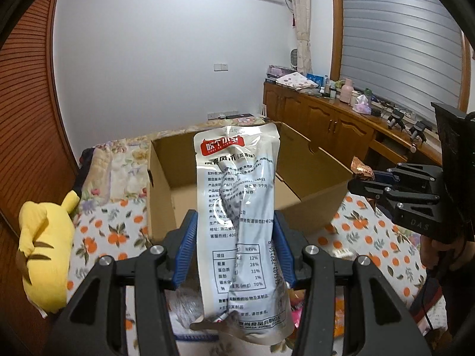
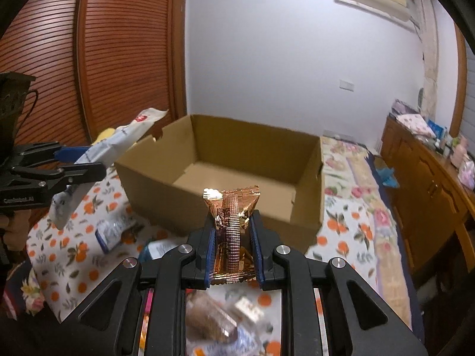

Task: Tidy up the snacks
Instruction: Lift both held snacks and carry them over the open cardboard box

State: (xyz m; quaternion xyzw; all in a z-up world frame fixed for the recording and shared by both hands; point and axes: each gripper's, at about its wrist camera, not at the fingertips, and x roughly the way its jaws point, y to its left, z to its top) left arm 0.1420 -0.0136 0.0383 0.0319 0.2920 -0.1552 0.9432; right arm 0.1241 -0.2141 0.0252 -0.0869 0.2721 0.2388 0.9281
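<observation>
My left gripper (image 1: 234, 222) is shut on a long silver snack pouch (image 1: 237, 195) with a red label, held upright in front of the open cardboard box (image 1: 166, 178). My right gripper (image 2: 233, 231) is shut on a small copper foil snack packet (image 2: 233, 216), held above the bed just before the same box (image 2: 154, 178), whose floor looks bare. The right gripper also shows in the left wrist view (image 1: 356, 182) with the copper packet (image 1: 360, 169). The left gripper (image 2: 95, 163) and the pouch (image 2: 118, 142) show at the left of the right wrist view.
The box sits on a bed with an orange-print sheet (image 2: 59, 255). Loose snack packets (image 2: 112, 231) lie on the sheet in front of the box. A yellow plush toy (image 1: 44, 255) lies at the left. A wooden cabinet (image 1: 326, 118) with clutter stands at the right.
</observation>
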